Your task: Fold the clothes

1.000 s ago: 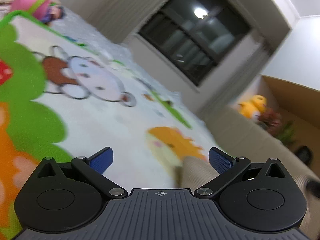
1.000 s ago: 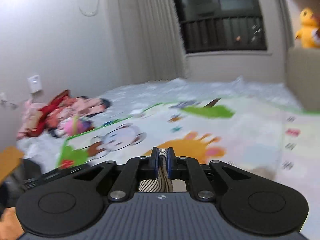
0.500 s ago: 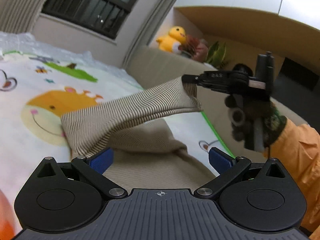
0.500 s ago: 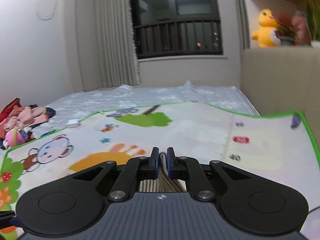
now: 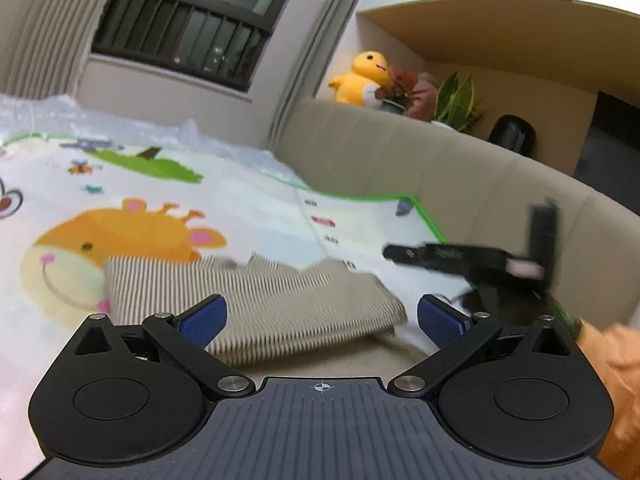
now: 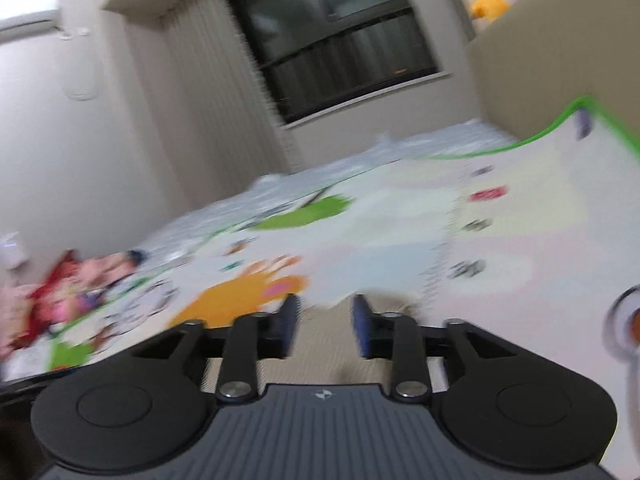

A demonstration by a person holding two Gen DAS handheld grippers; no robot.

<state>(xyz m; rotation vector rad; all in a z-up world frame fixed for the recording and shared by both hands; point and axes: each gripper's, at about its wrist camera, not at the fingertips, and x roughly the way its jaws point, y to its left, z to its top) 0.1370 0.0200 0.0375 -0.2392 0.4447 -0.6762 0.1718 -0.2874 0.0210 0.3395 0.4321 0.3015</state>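
Both hand-held grippers' jaws apart above striped garment

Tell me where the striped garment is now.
In the left wrist view the striped garment lies on the play mat, beside the orange giraffe print, just ahead of the open left gripper.

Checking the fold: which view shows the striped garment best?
The left wrist view: the striped garment lies folded on the play mat, stripes legible. The right wrist view shows only a blurred beige patch between its fingers.
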